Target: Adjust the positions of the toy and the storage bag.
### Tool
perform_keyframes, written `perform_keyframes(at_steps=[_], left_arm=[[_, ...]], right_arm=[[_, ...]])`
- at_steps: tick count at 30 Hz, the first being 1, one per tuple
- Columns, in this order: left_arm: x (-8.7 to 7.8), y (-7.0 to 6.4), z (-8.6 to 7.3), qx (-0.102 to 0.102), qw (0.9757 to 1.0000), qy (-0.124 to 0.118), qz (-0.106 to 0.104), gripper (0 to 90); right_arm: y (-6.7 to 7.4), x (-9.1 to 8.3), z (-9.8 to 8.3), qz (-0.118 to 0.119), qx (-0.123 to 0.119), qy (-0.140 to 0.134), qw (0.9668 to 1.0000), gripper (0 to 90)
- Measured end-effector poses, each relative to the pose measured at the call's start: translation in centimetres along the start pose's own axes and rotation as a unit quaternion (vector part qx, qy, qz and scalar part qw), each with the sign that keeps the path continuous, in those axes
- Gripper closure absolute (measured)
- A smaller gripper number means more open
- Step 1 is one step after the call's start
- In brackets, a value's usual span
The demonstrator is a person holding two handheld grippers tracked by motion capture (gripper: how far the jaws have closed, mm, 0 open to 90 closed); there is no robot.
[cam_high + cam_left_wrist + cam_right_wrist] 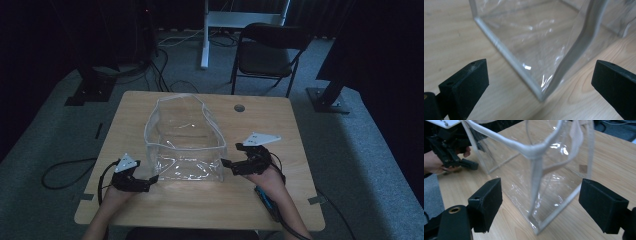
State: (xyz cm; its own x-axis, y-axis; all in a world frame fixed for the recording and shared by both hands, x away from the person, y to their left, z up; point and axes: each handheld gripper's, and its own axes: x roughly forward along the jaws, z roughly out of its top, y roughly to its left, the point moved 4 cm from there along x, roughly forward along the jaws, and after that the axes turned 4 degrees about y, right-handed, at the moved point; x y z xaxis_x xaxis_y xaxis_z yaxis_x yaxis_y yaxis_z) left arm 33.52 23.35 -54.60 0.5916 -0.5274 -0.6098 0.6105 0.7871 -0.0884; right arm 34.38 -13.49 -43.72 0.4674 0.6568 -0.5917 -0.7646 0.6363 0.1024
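Observation:
A clear plastic bag point(186, 140) with white piping stands upright and open-topped in the middle of the wooden table point(280, 120). My left gripper point(150, 181) sits at its near left bottom corner, open, with that corner of the bag point(541, 95) between the two black jaws and nothing pinched. My right gripper point(228, 164) is at the near right corner, also open. In the right gripper view the bag's vertical white edge point(535, 185) rises between the wide-apart jaws, and the left gripper point(451, 152) shows farther off at upper left.
A round cable hole point(239, 107) sits in the table near the far edge. A dark folding chair point(267, 55) and a white desk leg point(204, 40) stand beyond the table. Cables point(65, 172) trail over the grey carpet on the left.

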Motion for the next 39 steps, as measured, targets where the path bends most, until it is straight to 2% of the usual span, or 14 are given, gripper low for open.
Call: perform_keyframes(at_steps=[1, 9, 10, 11, 15, 16, 20, 21, 22, 25, 27, 28, 32, 39], left_arm=[[0.0, 0.0, 0.2, 0.0, 1.0, -0.005, 0.0, 5.2], [0.5, -0.4, 0.8, 0.007, 0.9999, -0.01, -0.006, 8.5], [0.9, -0.7, 1.3, 0.013, 0.9996, -0.022, 0.009, 14.7], [1.0, -0.8, 1.4, 0.013, 0.9996, -0.023, 0.01, 14.8], [1.3, -1.2, 1.7, 0.018, 0.9993, -0.033, 0.003, 20.4], [1.3, -1.3, 1.8, 0.02, 0.9992, -0.034, 0.003, 26.4], [1.3, -1.3, 1.7, 0.015, 0.999, -0.042, 0.0, 39.0], [1.4, -1.2, 1.5, 0.005, 0.9988, -0.049, -0.007, 39.0], [1.4, -1.3, 1.5, 0.004, 0.9986, -0.052, -0.008, 43.7], [1.4, -1.6, 1.4, 0.008, 0.9983, -0.056, -0.015, 53.7], [1.4, -1.6, 1.4, 0.008, 0.9983, -0.056, -0.015, 57.4], [1.5, -1.7, 1.4, 0.012, 0.9983, -0.054, -0.015, 62.5], [1.5, -1.7, 1.4, 0.007, 0.9984, -0.055, -0.012, 65.1], [1.5, -1.8, 1.7, -0.001, 0.9981, -0.061, -0.004, 77.3]], right_arm=[[0.1, 0.2, 0.2, 0.004, -0.002, 0.003, 1.0, 18.1], [0.4, 1.1, 1.1, 0.005, -0.008, 0.009, 0.9999, 23.0], [0.5, 1.4, 1.2, 0.008, -0.008, 0.009, 0.9999, 28.8], [0.5, 1.5, 1.3, 0.007, -0.011, 0.012, 0.9998, 31.1], [0.4, 1.8, 1.3, -0.002, -0.021, 0.015, 0.9997, 37.0], [0.4, 1.9, 1.3, 0.0, -0.021, 0.011, 0.9997, 43.9], [0.2, 1.8, 1.3, 0.001, -0.014, 0.003, 0.9999, 52.1], [0.2, 1.7, 1.3, 0.005, -0.01, 0.0, 0.9999, 54.9], [0.2, 1.6, 1.3, 0.014, -0.005, -0.007, 0.9999, 60.6], [0.3, 1.6, 1.2, 0.017, -0.008, -0.007, 0.9998, 69.4], [0.4, 1.6, 1.2, 0.014, -0.011, -0.006, 0.9998, 71.9], [0.5, 1.7, 1.1, 0.012, -0.015, -0.004, 0.9998, 73.9], [0.5, 1.6, 1.0, 0.008, -0.017, -0.003, 0.9998, 78.2], [0.3, 1.4, 1.0, -0.006, -0.017, -0.005, 0.9998, 79.9]])
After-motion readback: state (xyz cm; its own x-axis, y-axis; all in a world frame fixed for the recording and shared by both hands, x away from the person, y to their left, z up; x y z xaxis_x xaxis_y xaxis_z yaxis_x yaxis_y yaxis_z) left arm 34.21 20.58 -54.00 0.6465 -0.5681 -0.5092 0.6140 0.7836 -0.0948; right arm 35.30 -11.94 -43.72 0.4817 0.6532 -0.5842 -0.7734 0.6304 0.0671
